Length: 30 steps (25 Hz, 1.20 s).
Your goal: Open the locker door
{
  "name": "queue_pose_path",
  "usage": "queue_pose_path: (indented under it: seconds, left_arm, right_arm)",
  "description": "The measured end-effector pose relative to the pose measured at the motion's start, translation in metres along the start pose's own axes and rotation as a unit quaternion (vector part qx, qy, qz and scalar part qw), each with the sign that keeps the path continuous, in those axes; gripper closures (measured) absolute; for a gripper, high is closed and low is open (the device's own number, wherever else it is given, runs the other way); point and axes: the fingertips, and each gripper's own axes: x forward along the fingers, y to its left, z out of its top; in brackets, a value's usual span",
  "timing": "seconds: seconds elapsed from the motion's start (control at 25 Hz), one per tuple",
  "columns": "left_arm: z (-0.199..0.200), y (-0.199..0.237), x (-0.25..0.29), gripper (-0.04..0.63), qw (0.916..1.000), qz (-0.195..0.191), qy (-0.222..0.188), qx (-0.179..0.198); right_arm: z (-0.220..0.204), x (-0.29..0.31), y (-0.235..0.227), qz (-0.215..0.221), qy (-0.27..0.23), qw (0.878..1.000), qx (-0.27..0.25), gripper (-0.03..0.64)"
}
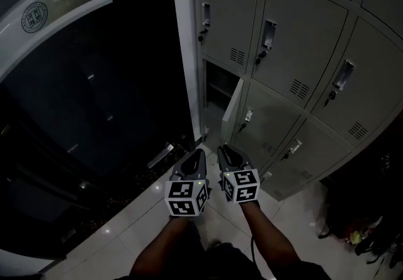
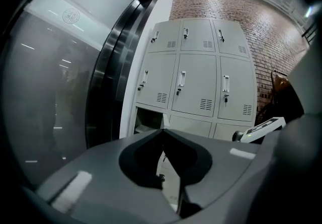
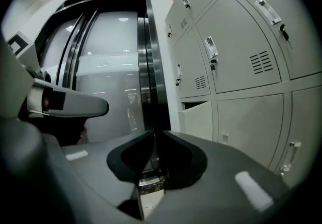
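A bank of grey lockers [image 1: 296, 52] fills the right of the head view. One low door [image 1: 232, 111] in the leftmost column stands swung out, and its dark compartment [image 1: 216, 87] shows behind it. Both grippers hover over the floor just in front of that door, apart from it. My left gripper [image 1: 199, 155] is shut with nothing between its tips, and in the left gripper view the locker bank [image 2: 196, 82] stands ahead. My right gripper [image 1: 224, 150] is also shut and empty; the right gripper view shows the ajar door [image 3: 198, 120] ahead to the right.
A white pillar [image 1: 186, 52] borders the lockers on the left, with a dark glass wall [image 1: 82, 102] beyond it. Pale floor tiles [image 1: 126, 228] lie underfoot. Dark bags [image 1: 362, 228] sit on the floor at the lower right. A brick wall [image 2: 266, 31] rises behind the lockers.
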Motion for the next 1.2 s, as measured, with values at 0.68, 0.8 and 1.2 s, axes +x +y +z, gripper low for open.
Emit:
queue_pose_path:
  seconds: [0.68,0.8,1.2]
  left_arm:
    - [0.036,-0.025,-0.107,0.595,0.9988,-0.035,-0.021,0.029]
    - [0.037,-0.021,-0.134,0.595,0.9985,-0.038,-0.026,0.028]
    - [0.022,-0.028,-0.220,0.595,0.9976,-0.059,-0.024,0.027]
  right_arm:
    - [0.077,-0.111,0.113,0.003,-0.068,0.997,-0.024,0.617]
    - [0.075,-0.129,0.138,-0.001,-0.070,0.997,-0.028,0.617]
    - [0.066,-0.189,0.204,-0.016,-0.071,0.997,-0.031,0.617]
